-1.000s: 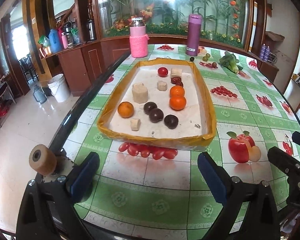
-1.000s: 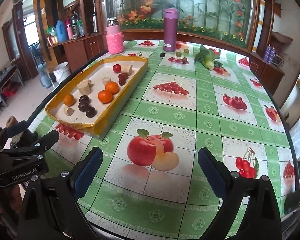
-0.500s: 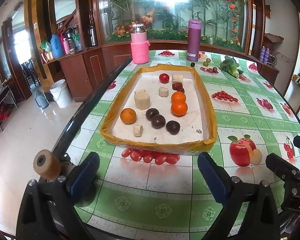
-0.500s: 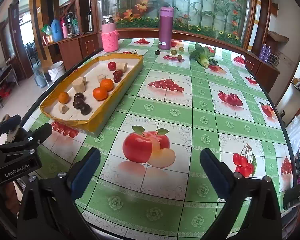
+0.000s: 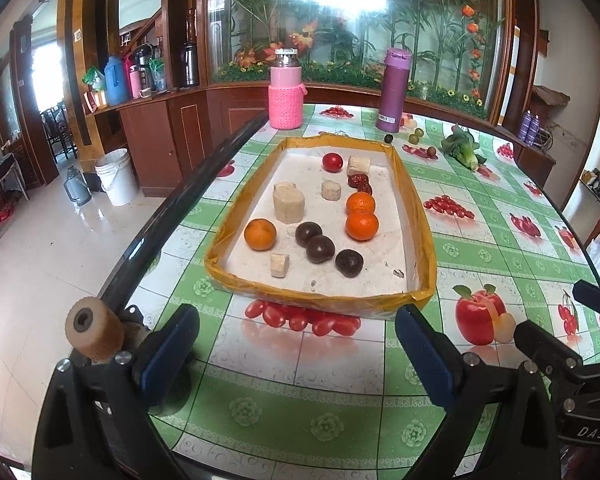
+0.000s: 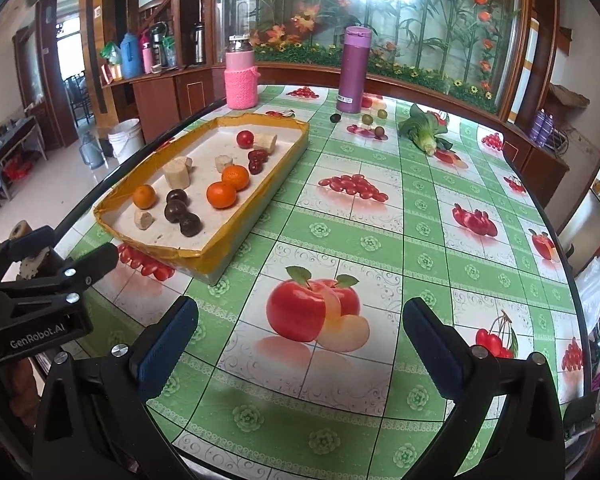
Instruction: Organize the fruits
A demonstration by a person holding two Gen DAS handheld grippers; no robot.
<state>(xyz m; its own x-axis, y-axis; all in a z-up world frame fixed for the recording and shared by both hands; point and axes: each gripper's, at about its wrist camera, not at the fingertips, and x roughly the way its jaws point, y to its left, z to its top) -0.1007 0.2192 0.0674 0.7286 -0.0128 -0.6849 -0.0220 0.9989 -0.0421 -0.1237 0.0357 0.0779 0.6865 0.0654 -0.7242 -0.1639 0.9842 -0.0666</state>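
Ahead of the left gripper point(image 5: 296, 350), both tongs spread empty, the oranges point(image 5: 362, 225) touch, so a careless pinch could roll one.

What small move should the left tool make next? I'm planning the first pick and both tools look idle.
Probably ease the left tool forward over the tray's near rim toward the nearest dark fruit. Both it and the right tool are open, empty and short of the tray, and that fruit lies apart from its neighbours.

"GenRobot.AI" on left gripper point(image 6: 52, 264) body; "DAS" on right gripper point(image 5: 556, 320) body.
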